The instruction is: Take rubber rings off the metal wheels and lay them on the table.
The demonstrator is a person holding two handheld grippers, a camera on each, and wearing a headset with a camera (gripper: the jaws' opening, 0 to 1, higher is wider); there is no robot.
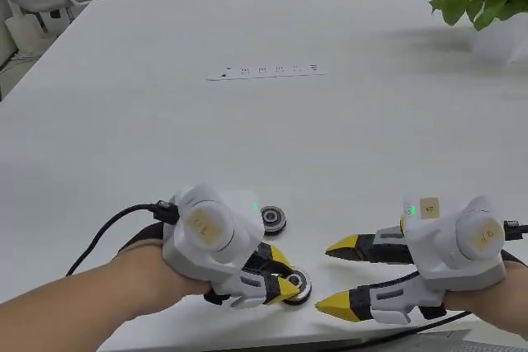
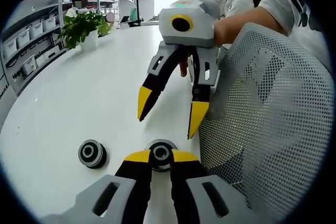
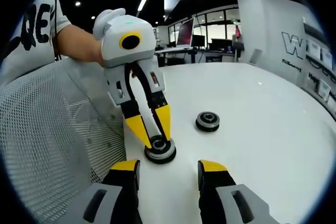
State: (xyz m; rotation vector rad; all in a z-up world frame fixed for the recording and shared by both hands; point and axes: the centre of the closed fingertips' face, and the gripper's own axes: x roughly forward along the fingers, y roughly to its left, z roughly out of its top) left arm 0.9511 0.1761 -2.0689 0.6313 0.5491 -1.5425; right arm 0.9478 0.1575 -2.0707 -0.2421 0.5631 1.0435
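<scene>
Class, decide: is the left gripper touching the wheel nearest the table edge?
Touching. The right gripper view shows the left gripper with its yellow tips clamped on the wheel.

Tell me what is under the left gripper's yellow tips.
A metal wheel with its black rubber ring, flat on the white table, pinched by the left gripper. The tips cover part of the ring; the wheel's underside is hidden.

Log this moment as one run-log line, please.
left gripper: shut on near wheel | right gripper: open | far wheel: free on table
</scene>
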